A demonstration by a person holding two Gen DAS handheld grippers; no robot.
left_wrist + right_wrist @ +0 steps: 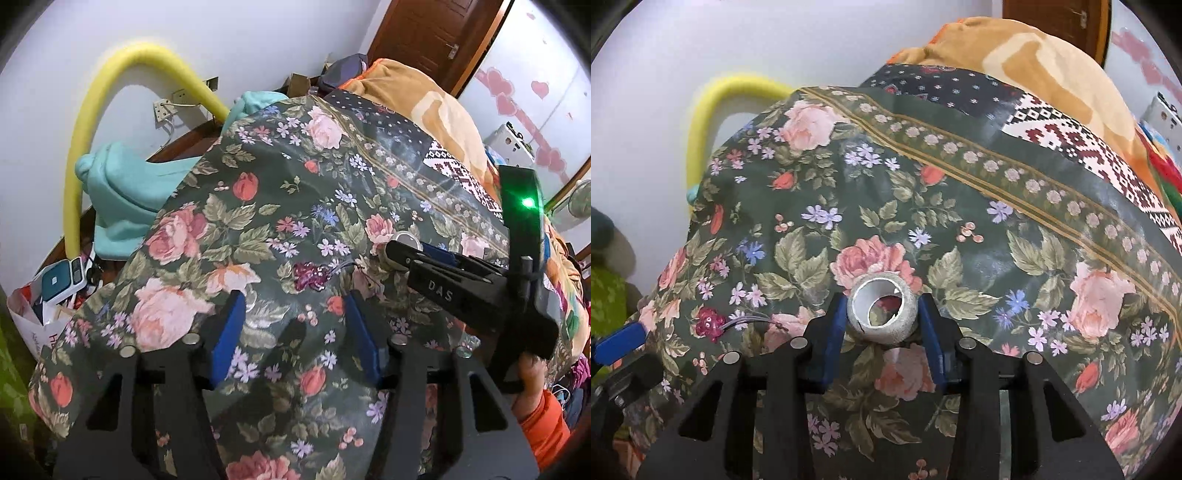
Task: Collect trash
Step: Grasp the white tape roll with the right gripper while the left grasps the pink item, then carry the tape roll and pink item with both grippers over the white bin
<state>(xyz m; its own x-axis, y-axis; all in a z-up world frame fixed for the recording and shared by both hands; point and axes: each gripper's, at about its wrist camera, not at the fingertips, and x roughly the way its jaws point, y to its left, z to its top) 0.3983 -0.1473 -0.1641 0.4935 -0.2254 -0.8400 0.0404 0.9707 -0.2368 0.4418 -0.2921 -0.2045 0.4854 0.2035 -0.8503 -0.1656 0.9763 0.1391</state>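
Item: spent tape roll, clamped for removal

Tape roll (882, 312), pale grey-white ring, hollow through the middle, sits between the two blue pads of the right gripper (882, 325), just above the floral cloth (960, 229) that covers the bed. Both pads press its outer curve on opposite sides, so the right gripper is closed around it. Same ring shows in the left wrist view (404, 247) at the tip of the right gripper (410, 254).

Handling, by judgement: light, little more than a cardboard core; fairly stiff across its width but crushable. A dark crack runs down the lower left of the rim and a torn flap shows inside the bore (signs of a worn wall), so hard squeezing would likely fold it. Outer face looks rough, not slippery. Best hold is the present one, across the full diameter; pinching the thin wall alone would be less sure.

Left gripper (295, 325): fingers spread wide apart, nothing between them, over the cloth.

Second item: small magenta sequinned piece (310, 275) with a thin cord, lying on the cloth ahead of the left gripper, also seen from the right wrist (710, 325). Probably soft and light.
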